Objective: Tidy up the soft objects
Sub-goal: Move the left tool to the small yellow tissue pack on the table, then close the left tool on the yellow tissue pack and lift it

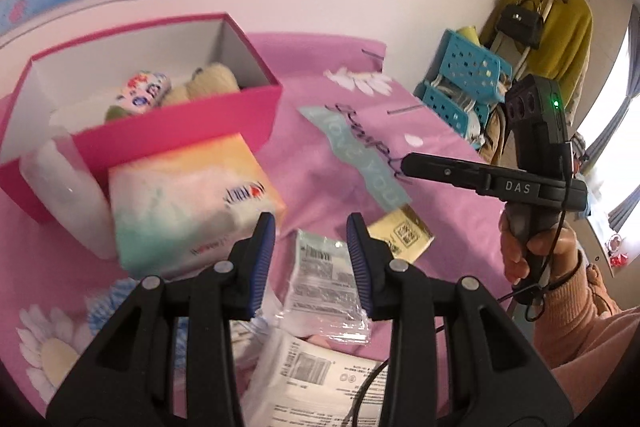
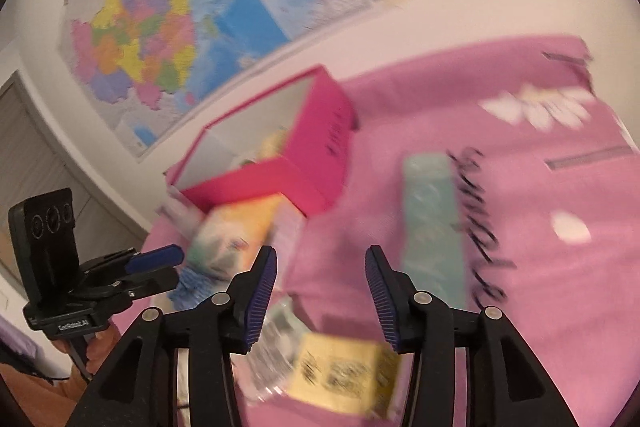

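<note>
My left gripper (image 1: pixel 310 239) hangs spread wide over the pink sheet (image 1: pixel 328 163), jaws apart and holding nothing; between its blue pads (image 1: pixel 264 259) shows a clear packet (image 1: pixel 324 281) lying flat on the sheet, with no contact I can make out. Just left of the left pad sits a tissue pack (image 1: pixel 188 203), pastel-wrapped, leaning against the front wall of the pink box (image 1: pixel 176 135). A white roll (image 1: pixel 64 195) stands at the box's near corner, beside the tissue pack. Inside the box lie a patterned roll (image 1: pixel 142 93) and a cream knit bundle (image 1: pixel 208 81), side by side. A yellow packet (image 1: pixel 402 235) rests just right of the right pad, and a white printed pouch (image 1: pixel 316 379) lies below the clear packet, under my gripper.

My right gripper (image 2: pixel 322 291) is likewise spread, jaws well apart, gripping nothing; its view is blurred. The yellow packet (image 2: pixel 340 375) lies below and between its pads, touching or not I cannot tell. The box (image 2: pixel 272 155) sits ahead on the sheet (image 2: pixel 520 227), the tissue pack (image 2: pixel 236 231) in front of it. A map (image 2: pixel 160 27) covers the wall behind. From the left view, my right hand (image 1: pixel 536 247) grips the tool's handle off to the side, above the sheet
</note>
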`<state>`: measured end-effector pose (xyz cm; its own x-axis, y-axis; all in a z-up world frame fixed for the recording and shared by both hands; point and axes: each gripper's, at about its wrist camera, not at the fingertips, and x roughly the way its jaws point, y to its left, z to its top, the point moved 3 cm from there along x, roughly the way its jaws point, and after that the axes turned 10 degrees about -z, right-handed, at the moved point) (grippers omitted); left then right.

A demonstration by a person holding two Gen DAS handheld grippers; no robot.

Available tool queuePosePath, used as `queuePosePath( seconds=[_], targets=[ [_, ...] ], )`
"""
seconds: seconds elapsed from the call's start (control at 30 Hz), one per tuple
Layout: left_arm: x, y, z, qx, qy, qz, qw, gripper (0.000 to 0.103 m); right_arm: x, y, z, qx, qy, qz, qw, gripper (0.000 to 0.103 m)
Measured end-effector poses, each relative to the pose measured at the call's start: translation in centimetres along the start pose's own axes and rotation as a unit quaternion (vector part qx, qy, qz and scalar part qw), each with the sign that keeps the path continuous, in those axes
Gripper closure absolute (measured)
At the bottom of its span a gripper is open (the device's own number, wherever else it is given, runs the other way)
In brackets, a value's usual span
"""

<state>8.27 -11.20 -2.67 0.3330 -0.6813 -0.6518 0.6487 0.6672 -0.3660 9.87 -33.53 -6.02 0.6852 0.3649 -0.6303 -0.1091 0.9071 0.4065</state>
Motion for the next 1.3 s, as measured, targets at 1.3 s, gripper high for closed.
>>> queuePosePath(
  seconds=[1.3],
  targets=[
    [5.7,-1.6,-4.3,-0.041,0.107,-0.069,0.9911,0.065,1.8,0.3,-6.5,0.021,0.078,0.028,0.996,0.054]
  ],
)
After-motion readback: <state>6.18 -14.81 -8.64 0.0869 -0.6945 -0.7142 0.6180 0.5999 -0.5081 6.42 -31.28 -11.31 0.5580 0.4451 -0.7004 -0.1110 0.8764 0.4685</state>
